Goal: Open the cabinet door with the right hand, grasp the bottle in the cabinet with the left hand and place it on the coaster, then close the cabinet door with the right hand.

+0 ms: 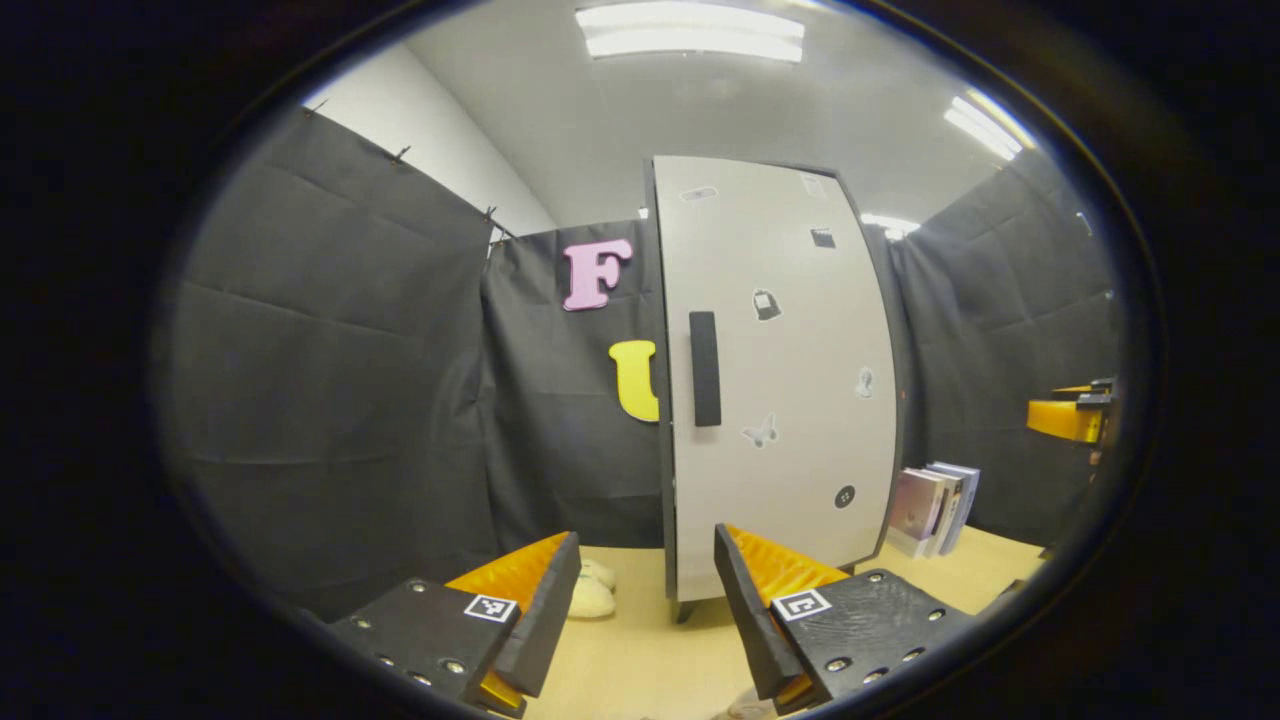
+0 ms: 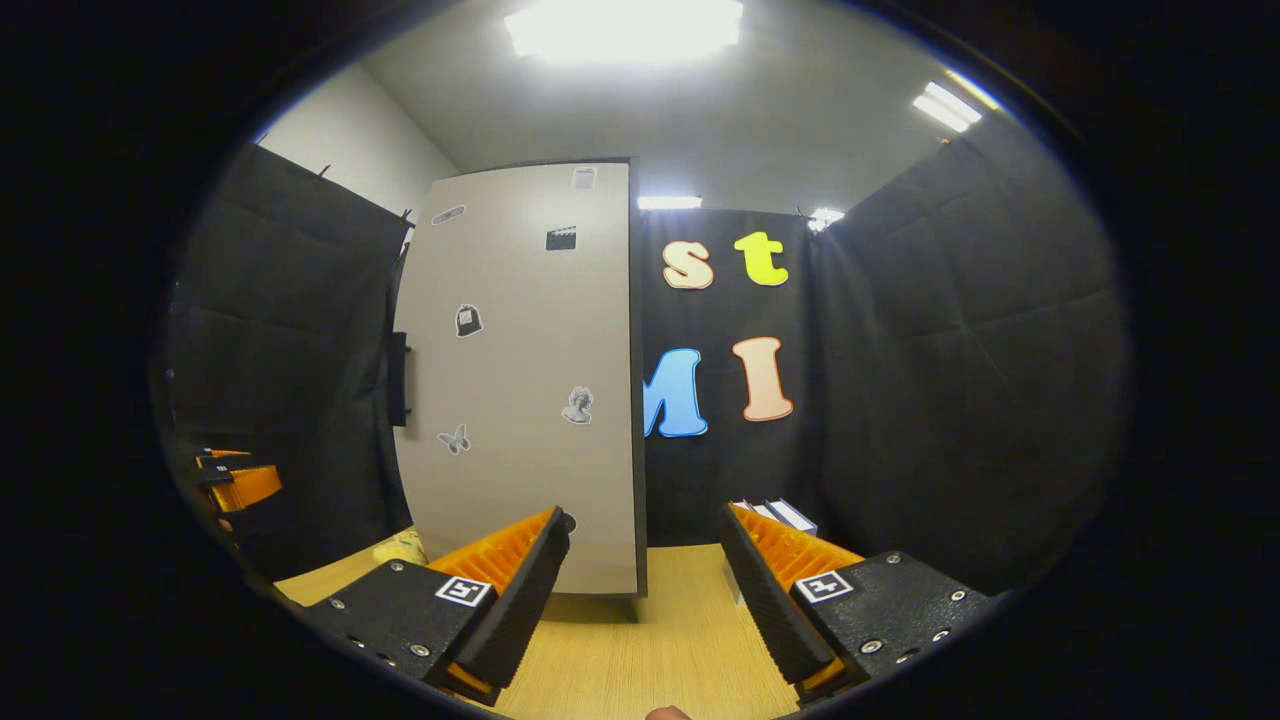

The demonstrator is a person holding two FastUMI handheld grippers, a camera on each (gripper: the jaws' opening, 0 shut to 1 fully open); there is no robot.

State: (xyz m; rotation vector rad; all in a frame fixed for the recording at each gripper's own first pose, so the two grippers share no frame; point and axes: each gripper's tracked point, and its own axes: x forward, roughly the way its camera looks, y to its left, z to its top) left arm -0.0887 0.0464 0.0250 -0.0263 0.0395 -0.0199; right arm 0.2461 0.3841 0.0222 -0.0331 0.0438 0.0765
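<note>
A tall pale grey cabinet (image 1: pixel 780 380) stands on the wooden table with its door closed and a dark vertical handle (image 1: pixel 705 368) near the door's left edge. Small stickers dot the door. My left gripper (image 1: pixel 645 590) is open, a short way in front of the cabinet's lower left corner, holding nothing. In the right gripper view the cabinet (image 2: pixel 520 390) stands ahead to the left, its handle (image 2: pixel 399 378) on the far left edge. My right gripper (image 2: pixel 645 570) is open and empty, facing the cabinet's right edge. The bottle is hidden behind the door.
Several books (image 1: pixel 935 508) lean right of the cabinet, also glimpsed as books (image 2: pixel 775 515) between the right gripper's fingers. A small pale soft object (image 1: pixel 592 590) lies on the table left of the cabinet. The other gripper (image 1: pixel 1070 415) shows at the far right, and the other gripper (image 2: pixel 235 480) at the far left.
</note>
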